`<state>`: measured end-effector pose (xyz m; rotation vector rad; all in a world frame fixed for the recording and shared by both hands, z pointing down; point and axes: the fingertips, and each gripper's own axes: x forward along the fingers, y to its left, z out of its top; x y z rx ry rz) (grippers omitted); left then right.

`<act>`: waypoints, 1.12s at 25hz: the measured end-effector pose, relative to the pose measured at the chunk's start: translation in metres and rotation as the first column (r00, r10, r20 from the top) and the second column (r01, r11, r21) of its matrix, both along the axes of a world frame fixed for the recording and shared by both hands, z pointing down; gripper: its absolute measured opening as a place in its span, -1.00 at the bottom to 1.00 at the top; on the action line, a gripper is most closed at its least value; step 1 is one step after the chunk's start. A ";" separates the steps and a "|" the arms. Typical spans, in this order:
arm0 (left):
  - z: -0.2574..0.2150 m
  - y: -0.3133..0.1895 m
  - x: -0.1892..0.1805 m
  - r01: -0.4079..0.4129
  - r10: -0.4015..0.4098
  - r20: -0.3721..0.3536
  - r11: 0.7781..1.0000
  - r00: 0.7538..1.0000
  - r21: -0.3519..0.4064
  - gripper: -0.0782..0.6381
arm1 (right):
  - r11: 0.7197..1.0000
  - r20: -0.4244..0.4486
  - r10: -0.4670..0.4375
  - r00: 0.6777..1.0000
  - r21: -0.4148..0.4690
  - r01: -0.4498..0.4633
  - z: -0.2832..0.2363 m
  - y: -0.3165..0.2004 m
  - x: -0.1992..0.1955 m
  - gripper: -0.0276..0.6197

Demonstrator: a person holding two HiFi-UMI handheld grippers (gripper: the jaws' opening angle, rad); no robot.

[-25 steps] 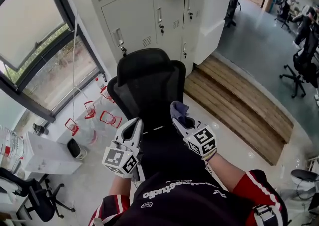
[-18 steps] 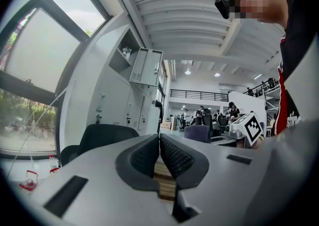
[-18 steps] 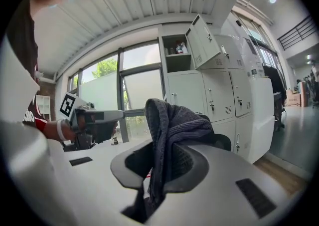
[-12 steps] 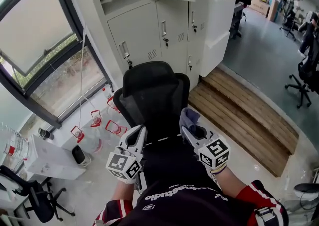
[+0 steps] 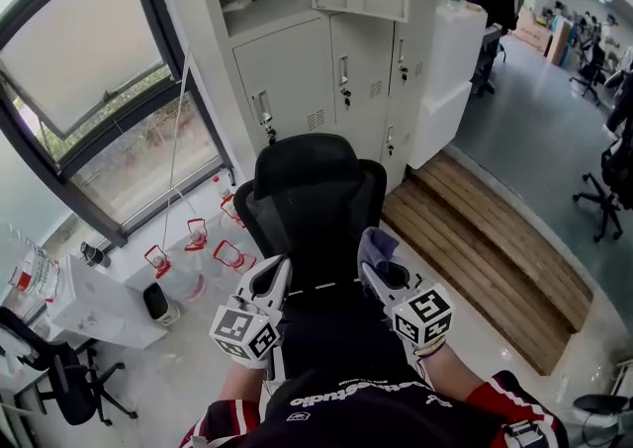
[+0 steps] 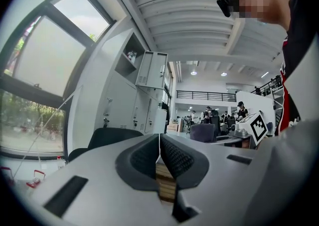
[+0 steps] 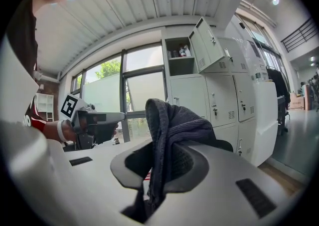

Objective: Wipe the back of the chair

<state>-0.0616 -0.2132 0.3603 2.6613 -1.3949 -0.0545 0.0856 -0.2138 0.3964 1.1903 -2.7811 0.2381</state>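
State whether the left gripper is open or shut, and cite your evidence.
Shut. In the left gripper view, the left gripper has its pads meeting at the tips, with nothing held between them.

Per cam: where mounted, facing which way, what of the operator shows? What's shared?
Head view: on the head, steeply down at chair; left gripper, right gripper, forearms.
Left gripper view: on left gripper, along its shut jaws toward the lockers; torso at right.
Right gripper view: on right gripper, along jaws shut on the cloth, toward lockers and window; wrist at left.
Shared: each gripper view catches the other gripper; all show lockers.
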 end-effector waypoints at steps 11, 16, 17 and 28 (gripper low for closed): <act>-0.019 0.020 0.004 0.075 -0.075 0.015 0.997 0.997 0.012 -0.70 | 0.999 -0.025 -0.044 0.999 0.016 0.045 -0.005 0.006 0.017 -0.71; -0.018 0.056 -0.005 0.065 -0.065 0.010 0.998 0.998 0.014 -0.70 | 0.999 -0.032 -0.025 0.999 0.022 0.026 -0.008 0.037 0.007 -0.71; -0.017 0.065 -0.008 0.063 -0.063 0.005 0.998 0.998 0.014 -0.70 | 1.000 -0.031 -0.024 0.999 0.020 0.024 -0.009 0.045 0.003 -0.71; -0.013 0.186 -0.040 0.032 -0.032 -0.017 0.999 0.999 0.019 -0.70 | 0.999 -0.053 0.030 0.998 0.035 -0.028 -0.010 0.168 -0.028 -0.71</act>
